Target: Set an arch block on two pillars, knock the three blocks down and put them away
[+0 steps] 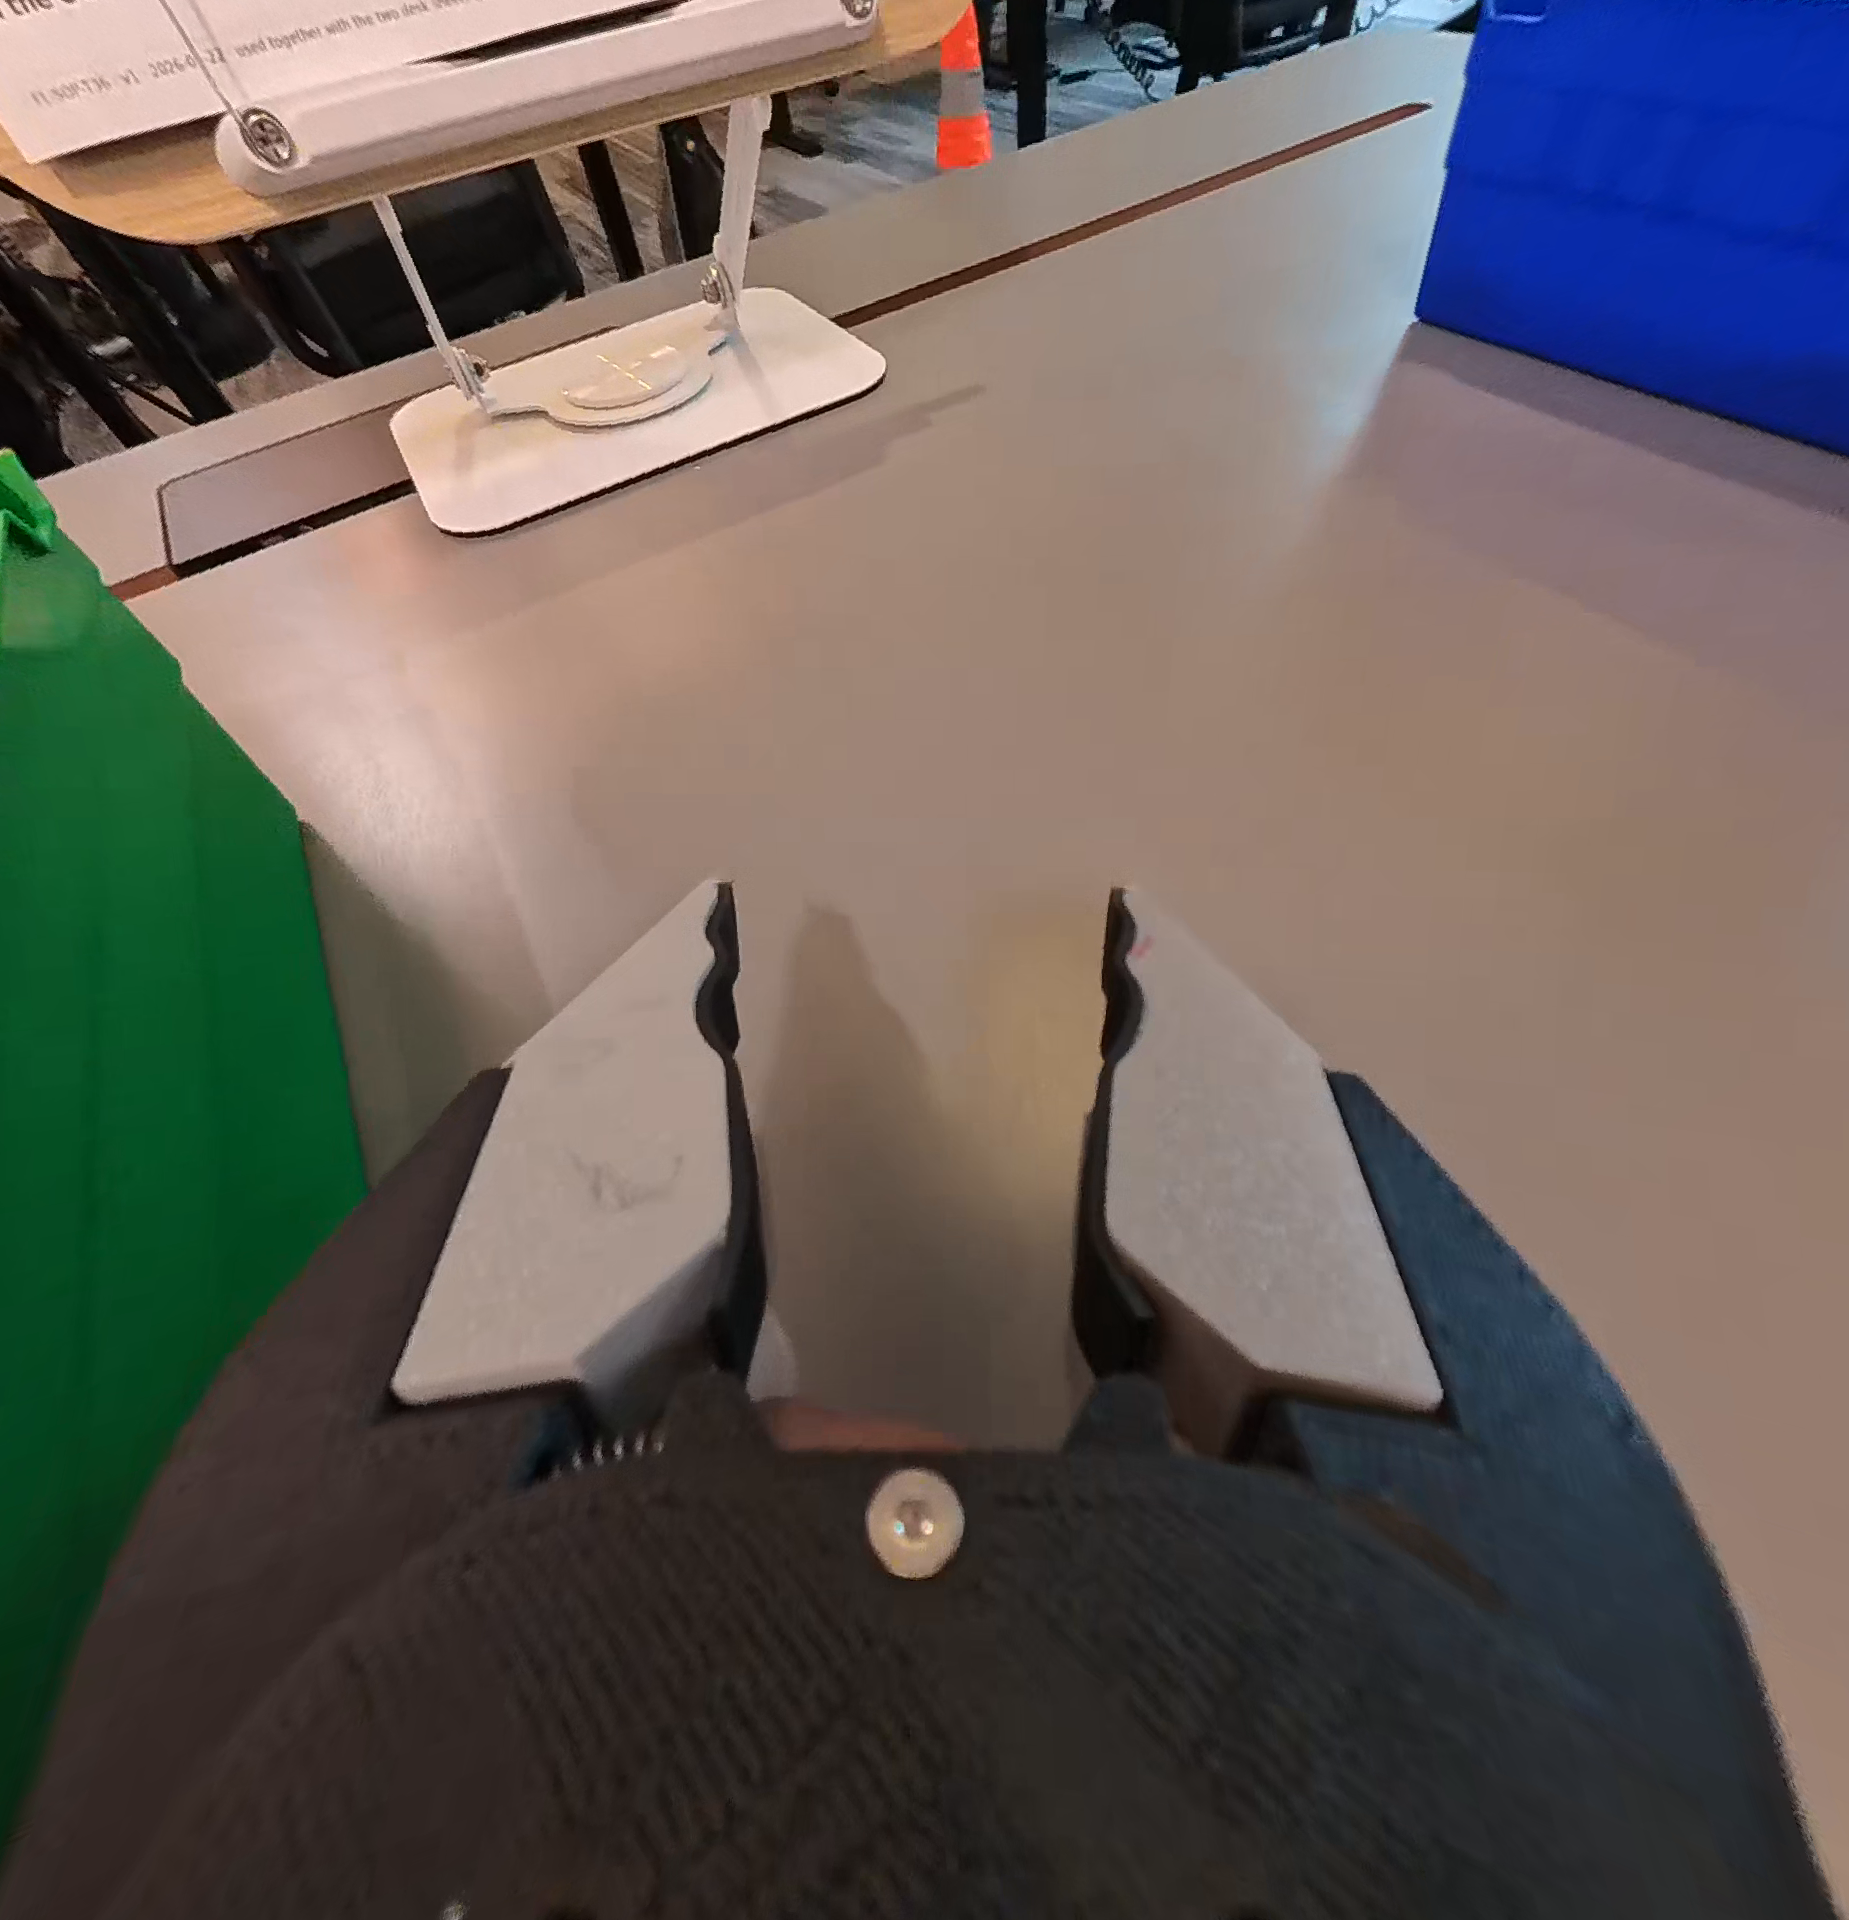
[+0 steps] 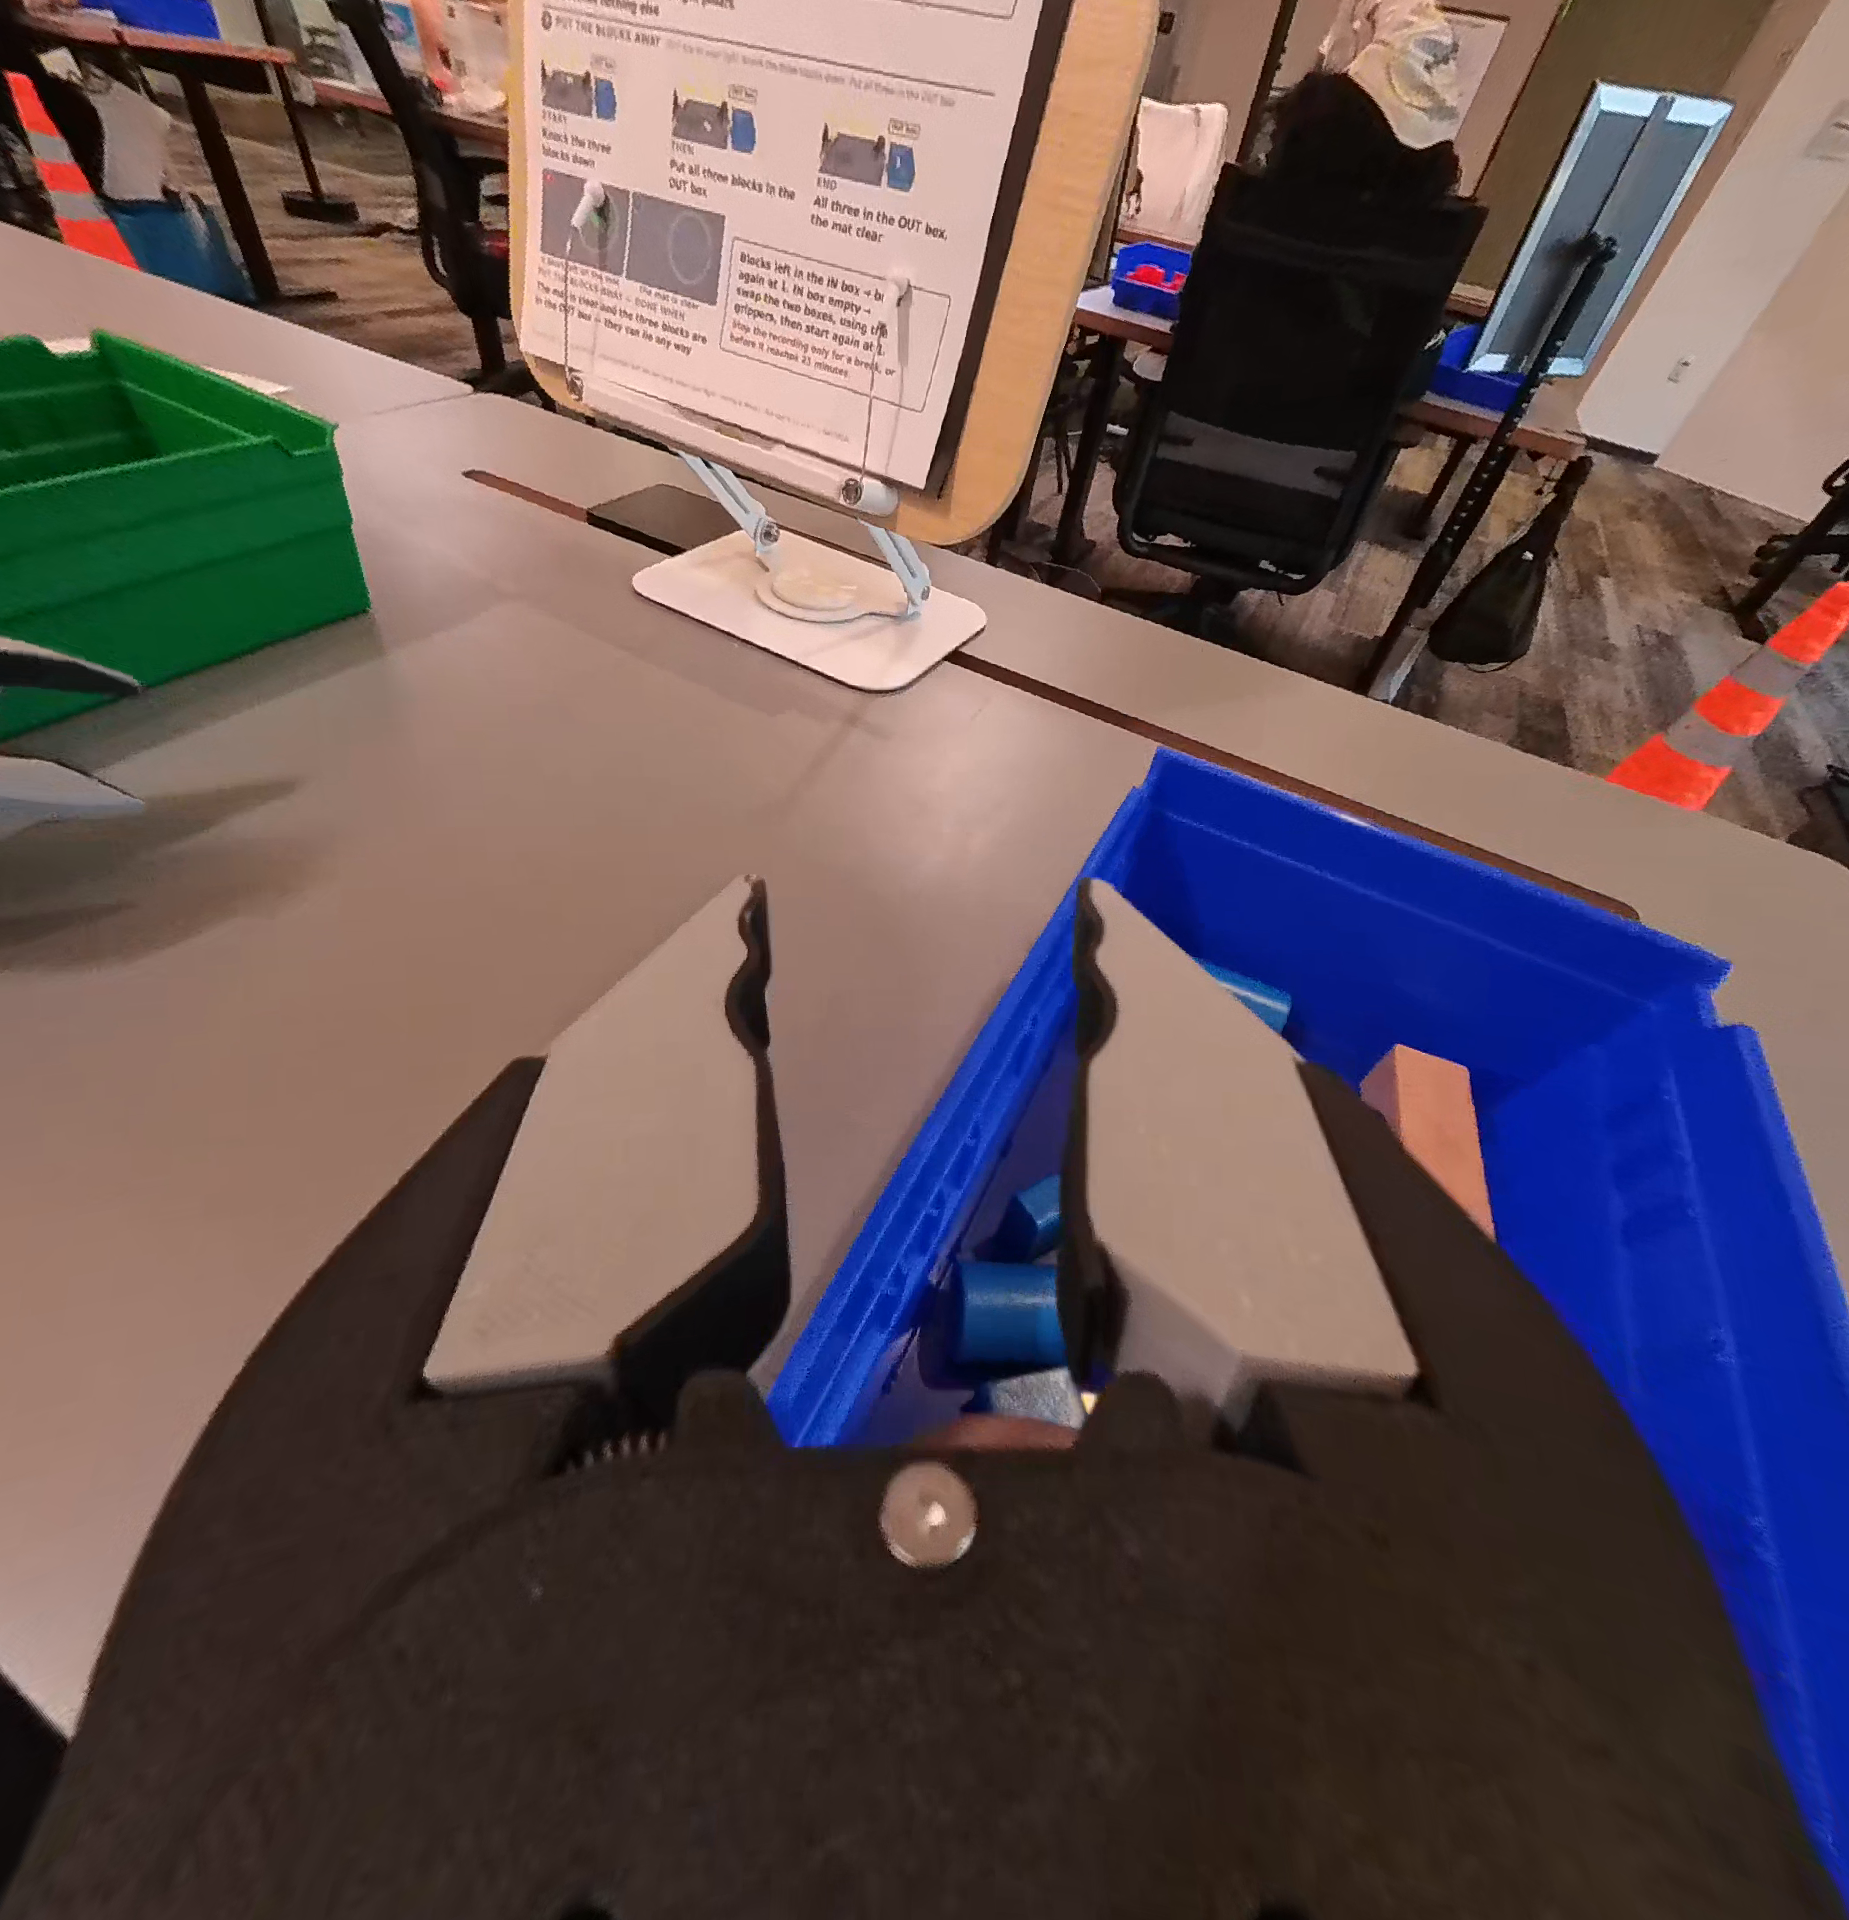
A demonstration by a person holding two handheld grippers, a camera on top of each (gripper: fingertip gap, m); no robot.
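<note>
Left gripper [image 1: 920,894]: black textured body with grey wedge-shaped fingers [image 1: 629,1091], spread wide, nothing between the dark wavy pads.
Right gripper [image 2: 915,894]: same black body, grey fingers [image 2: 650,1122] parted, grasp bare.
Relative pose: left gripper's fingertips [image 2: 58,727] show far off to the right gripper's left.

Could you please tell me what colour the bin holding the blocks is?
Blue bin; it shows best in the right wrist view.
</note>
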